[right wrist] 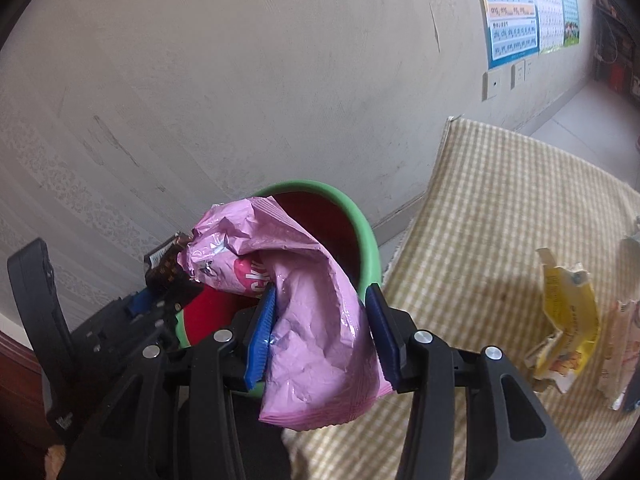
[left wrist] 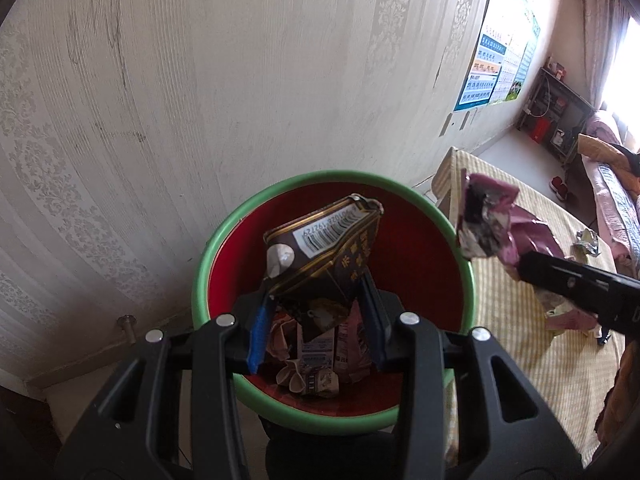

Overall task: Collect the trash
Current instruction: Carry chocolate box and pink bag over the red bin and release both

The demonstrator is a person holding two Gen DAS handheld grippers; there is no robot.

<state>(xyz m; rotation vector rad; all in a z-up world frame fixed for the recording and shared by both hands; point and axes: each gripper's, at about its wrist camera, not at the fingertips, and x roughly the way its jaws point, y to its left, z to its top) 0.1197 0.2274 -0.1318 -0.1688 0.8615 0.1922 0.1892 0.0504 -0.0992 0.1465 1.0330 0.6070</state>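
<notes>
Left wrist view: the left gripper (left wrist: pixel 318 312) holds a brown carton (left wrist: pixel 324 248), flattened and barcoded, between its closed fingers, directly above the bin (left wrist: pixel 200 280), a red pail with a green rim standing against the wall (left wrist: pixel 200 80). Crumpled wrappers (left wrist: pixel 312 364) already lie in the bin. The step in hand is disposal; the next move calls for spreading the fingers to drop the carton.

Right wrist view: the right gripper (right wrist: pixel 322 334) clamps a crumpled pink bag (right wrist: pixel 316 320), just beside the bin's rim, not yet over its mouth. A yellow wrapper (right wrist: pixel 568 320) lies well apart from the bin on the checked mat (right wrist: pixel 480 200), uncollected.
</notes>
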